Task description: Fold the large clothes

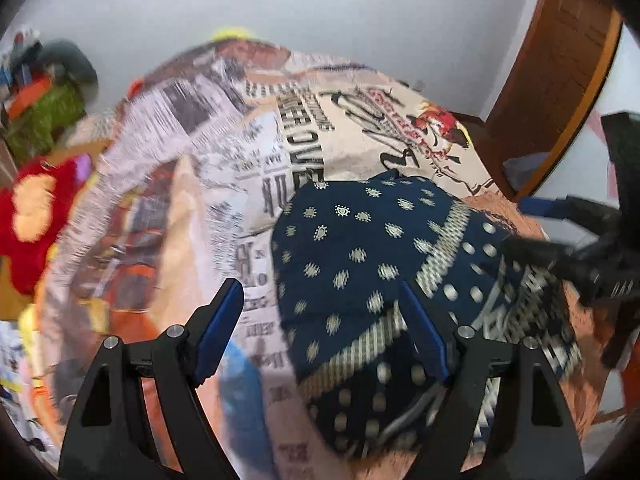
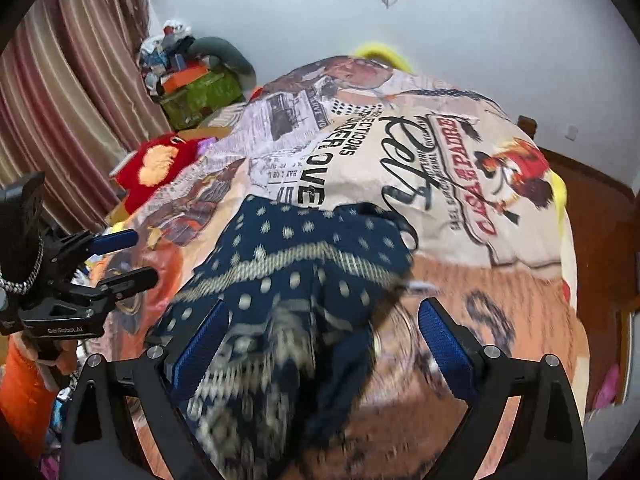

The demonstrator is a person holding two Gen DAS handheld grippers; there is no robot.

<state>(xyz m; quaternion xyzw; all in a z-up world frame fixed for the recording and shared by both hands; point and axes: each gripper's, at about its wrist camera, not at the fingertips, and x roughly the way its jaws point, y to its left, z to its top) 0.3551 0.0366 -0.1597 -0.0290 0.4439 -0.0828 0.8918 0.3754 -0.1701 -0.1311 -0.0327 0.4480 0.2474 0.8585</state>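
Observation:
A navy garment [image 1: 352, 248] with cream dots and striped bands lies bunched on a bed under a printed sheet [image 1: 360, 128]. My left gripper [image 1: 320, 288] hovers open over the garment's left edge, its right finger above the cloth, its left finger above the sheet. In the right wrist view the garment [image 2: 304, 240] runs up between the wide-apart blue pads of my right gripper [image 2: 324, 308], which is open; the pads do not press on the cloth. The left gripper [image 2: 136, 258] shows at the left there, open and empty. The right gripper [image 1: 516, 224] appears blurred at the right of the left wrist view.
A red plush toy [image 2: 156, 168] and a green box [image 2: 200, 96] piled with clutter sit beyond the bed's left side, beside a striped curtain [image 2: 60, 100]. Brown wooden furniture [image 1: 552, 80] stands at the right. A white wall [image 2: 440, 20] is behind.

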